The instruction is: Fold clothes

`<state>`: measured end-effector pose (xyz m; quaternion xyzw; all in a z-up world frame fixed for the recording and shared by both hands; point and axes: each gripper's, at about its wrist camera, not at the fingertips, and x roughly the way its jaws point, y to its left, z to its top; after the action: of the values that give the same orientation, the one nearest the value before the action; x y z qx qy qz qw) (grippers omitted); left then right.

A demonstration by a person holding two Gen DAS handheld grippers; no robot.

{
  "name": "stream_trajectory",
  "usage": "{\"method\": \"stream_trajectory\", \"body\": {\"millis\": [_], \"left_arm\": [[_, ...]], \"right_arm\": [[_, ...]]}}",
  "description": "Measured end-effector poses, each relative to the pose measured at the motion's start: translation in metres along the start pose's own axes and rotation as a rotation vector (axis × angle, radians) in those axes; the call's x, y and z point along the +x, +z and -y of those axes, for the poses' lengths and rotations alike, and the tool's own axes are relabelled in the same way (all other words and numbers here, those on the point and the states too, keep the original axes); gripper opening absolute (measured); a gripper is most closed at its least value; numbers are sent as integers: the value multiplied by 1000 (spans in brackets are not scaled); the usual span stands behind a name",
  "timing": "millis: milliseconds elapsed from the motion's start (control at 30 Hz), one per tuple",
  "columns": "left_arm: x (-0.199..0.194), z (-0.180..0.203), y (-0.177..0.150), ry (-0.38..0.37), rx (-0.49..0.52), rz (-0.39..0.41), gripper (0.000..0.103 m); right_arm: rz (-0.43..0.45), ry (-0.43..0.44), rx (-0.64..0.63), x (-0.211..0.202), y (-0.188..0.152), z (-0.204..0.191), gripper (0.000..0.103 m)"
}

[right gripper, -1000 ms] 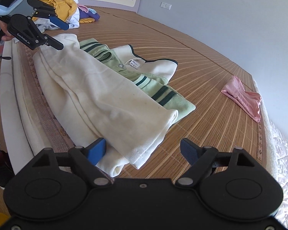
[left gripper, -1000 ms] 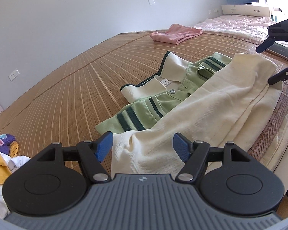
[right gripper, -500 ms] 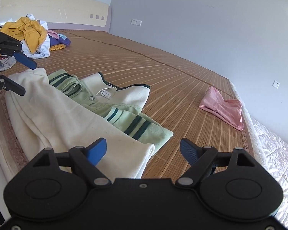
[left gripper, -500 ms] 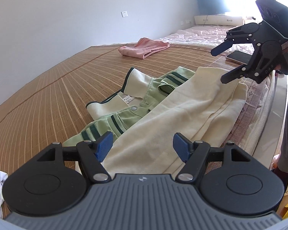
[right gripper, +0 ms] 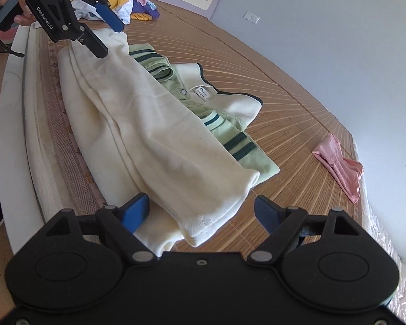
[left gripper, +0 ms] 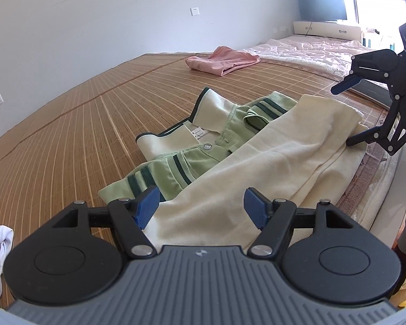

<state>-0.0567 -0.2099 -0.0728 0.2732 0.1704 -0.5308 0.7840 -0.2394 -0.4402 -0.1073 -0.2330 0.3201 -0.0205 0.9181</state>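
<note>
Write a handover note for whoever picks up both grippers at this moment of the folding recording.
Left gripper: open, empty, at one end of the cream and green polo shirt.
Right gripper: open, empty, at the opposite end.
Shirt: on the bamboo mat near the bed edge, cream lower half laid over the green striped sleeves, collar still exposed.
Done: one fold appears made; a folded pink garment lies farther along the mat.
Left: probably fold the shirt again; a pile of unfolded clothes waits by the headboard.
</note>
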Motion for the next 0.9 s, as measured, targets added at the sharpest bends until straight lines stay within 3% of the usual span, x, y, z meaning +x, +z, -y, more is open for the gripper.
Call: {"method": "stream_trajectory", "body": {"millis": [200,300,333,433,533,900], "left_arm": [[0,-2,-1,-5,-17,1,74],[0,-2,-1,-18,-26,2,74],[0,-1,-1,-24,-27,2,74],[0,4,0,-41,-16,4,74],[0,7,0,-46,-3,4,74],[-6,-14,-5,15,-45,0,74]], "right_arm": [[63,-135,-31,0,8,-4,86],[88,-173,47,2,14,2,80],[95,-172,69,3,16,3,77],[107,-179,18,5,19,-5,51],[119,-187,-39,8,22,-14,71],[189,-205,-129,2,21,-24,72]]}}
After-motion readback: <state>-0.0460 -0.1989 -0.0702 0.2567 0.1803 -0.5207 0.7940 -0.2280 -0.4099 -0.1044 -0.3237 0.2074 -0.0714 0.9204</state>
